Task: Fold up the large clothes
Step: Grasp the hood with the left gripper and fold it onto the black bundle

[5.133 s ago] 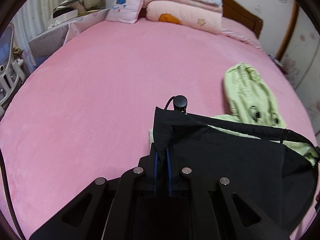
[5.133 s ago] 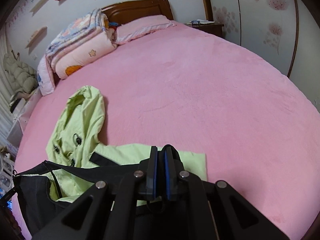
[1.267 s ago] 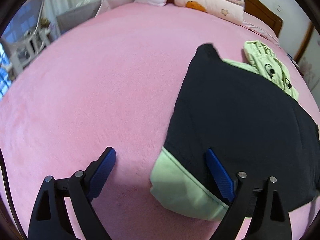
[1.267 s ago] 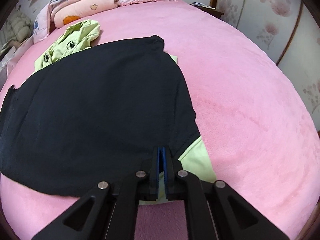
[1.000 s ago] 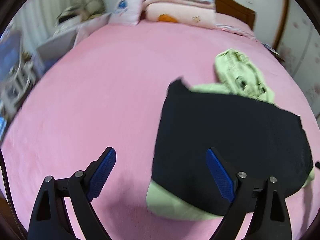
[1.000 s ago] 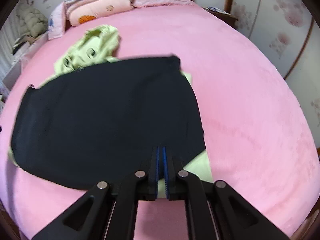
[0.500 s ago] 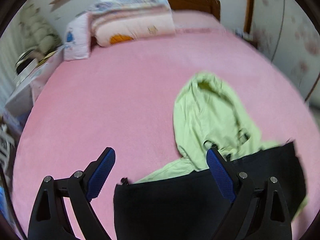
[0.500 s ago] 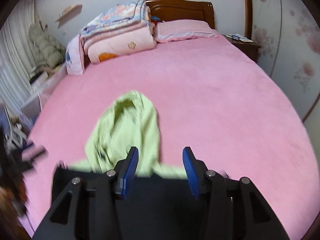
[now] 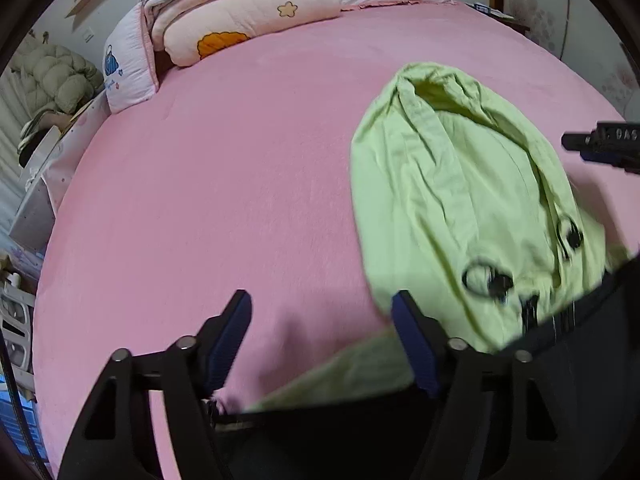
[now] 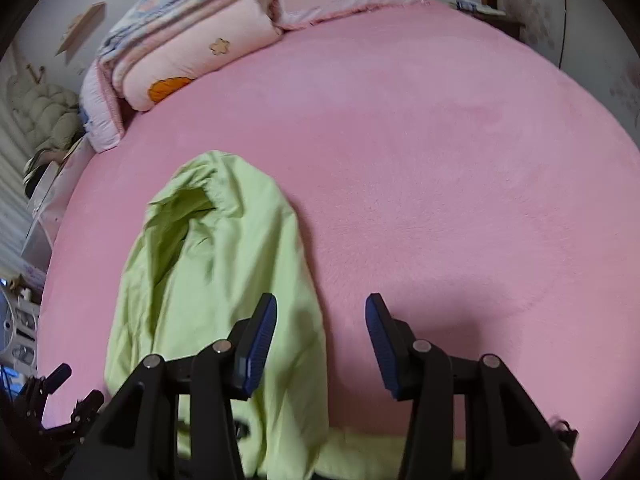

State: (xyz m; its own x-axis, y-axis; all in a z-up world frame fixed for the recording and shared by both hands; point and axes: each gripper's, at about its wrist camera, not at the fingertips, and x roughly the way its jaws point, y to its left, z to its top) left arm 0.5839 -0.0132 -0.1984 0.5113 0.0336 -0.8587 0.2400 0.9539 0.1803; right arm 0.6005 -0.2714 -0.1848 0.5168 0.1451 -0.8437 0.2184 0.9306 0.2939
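A light green hooded jacket with a black lining lies on the pink bed (image 9: 224, 184). Its hood (image 9: 460, 200) spreads flat toward the pillows, and the black folded body (image 9: 360, 440) fills the bottom of the left wrist view. My left gripper (image 9: 324, 340) hovers at the hood's left base with its jaws closing. Only bedsheet and a green edge lie between them, nothing pinched. My right gripper (image 10: 318, 344) stands open over the right side of the hood (image 10: 216, 280), its left finger above the green cloth. The right gripper's tip (image 9: 600, 146) shows at the left view's right edge.
Folded quilts (image 9: 240, 12) and a pillow (image 10: 344, 0) are stacked at the wooden headboard. A nightstand (image 10: 488, 16) stands by the right wall. A padded coat (image 9: 52, 80) and white shelves (image 9: 36, 200) sit along the bed's left side.
The right gripper let go of the jacket's near corner and opened. Both grippers swung from that end over to the hood end. The left jaws have narrowed.
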